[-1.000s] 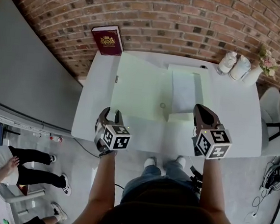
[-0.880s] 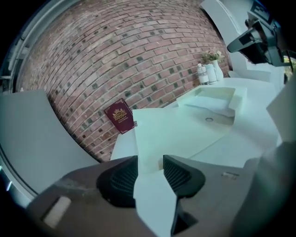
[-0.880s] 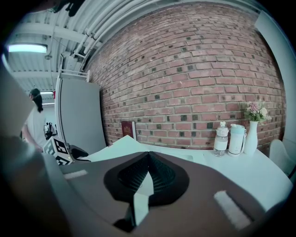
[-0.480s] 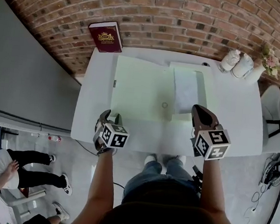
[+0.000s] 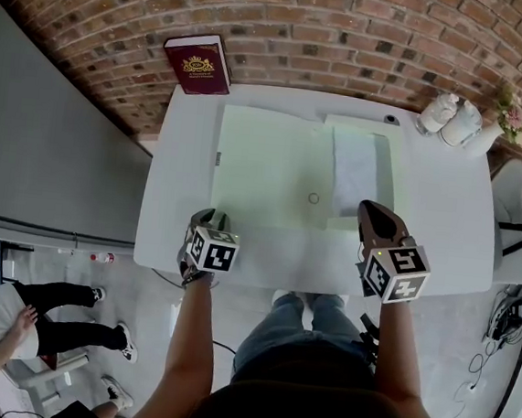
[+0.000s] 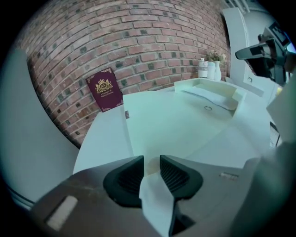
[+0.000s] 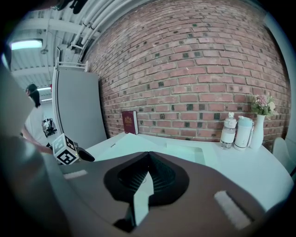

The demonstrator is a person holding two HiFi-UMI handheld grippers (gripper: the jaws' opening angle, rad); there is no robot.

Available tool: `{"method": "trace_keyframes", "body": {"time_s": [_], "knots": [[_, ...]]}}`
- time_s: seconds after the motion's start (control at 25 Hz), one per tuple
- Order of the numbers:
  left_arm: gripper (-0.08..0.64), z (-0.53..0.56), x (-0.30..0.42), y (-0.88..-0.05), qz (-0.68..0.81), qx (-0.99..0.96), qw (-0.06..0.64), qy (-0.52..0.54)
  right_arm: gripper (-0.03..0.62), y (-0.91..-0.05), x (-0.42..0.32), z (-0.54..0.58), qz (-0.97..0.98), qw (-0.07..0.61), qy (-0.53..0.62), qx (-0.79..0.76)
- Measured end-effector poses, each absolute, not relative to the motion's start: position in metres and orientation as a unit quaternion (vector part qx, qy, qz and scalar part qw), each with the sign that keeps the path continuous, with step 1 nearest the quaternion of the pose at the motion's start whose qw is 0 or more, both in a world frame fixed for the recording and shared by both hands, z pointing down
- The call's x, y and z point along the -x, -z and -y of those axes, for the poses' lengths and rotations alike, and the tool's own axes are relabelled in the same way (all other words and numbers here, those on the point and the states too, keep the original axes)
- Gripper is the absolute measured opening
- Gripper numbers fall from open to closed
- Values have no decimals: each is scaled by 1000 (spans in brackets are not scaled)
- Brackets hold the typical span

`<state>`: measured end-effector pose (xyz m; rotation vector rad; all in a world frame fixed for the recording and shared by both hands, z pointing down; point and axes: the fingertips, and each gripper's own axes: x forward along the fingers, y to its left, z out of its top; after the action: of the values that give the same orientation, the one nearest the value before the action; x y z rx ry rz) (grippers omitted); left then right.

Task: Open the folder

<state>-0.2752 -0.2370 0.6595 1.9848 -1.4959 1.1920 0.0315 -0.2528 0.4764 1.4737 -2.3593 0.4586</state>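
The pale green folder (image 5: 267, 163) lies spread open on the white table (image 5: 445, 203), with sheets of paper (image 5: 355, 167) in its right half and a small ring (image 5: 313, 198) near the fold. My left gripper (image 5: 211, 215) hangs low over the folder's front left corner. Its jaws are closing, with a gap still between them (image 6: 151, 165) and only the table showing through. My right gripper (image 5: 370, 207) is at the folder's front right corner, shut, with nothing seen in it (image 7: 149, 155). The folder (image 6: 185, 121) stretches out ahead of the left jaws.
A maroon book (image 5: 198, 63) leans on the brick wall at the table's back left. Two bottles (image 5: 450, 119) and a vase of flowers (image 5: 503, 115) stand at the back right corner. A chair (image 5: 511, 211) is beside the table's right edge. A person (image 5: 7, 317) stands on the floor to the left.
My left gripper has sunk toward the table, tipped further down, and its jaws have narrowed. My right gripper has dropped a little. The folder has not moved.
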Motion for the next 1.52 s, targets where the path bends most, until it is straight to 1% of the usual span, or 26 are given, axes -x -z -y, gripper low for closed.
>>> {"method": "trace_keyframes", "body": {"time_s": [0.28,0.4,0.52,0.72,1.12,1.52], "knots": [[115,240,277,-675,518,-706,233,-424,-2,-489,-26,255,825,175,-170,-509],[96,243,278,-676,517,-705,244,-419,-2,-493,-23,256,826,180,-173,-506],[60,241,276,-682,508,-705,268,-415,-2,-497,-20,256,827,186,-174,-501],[57,243,277,-680,498,-703,315,-397,-2,-502,-18,254,829,197,-175,-494],[57,249,277,-665,501,-701,335,-380,-2,-497,-19,248,830,201,-170,-492],[57,249,280,-631,557,-697,315,-325,-2,-481,-22,247,839,191,-148,-487]]}}
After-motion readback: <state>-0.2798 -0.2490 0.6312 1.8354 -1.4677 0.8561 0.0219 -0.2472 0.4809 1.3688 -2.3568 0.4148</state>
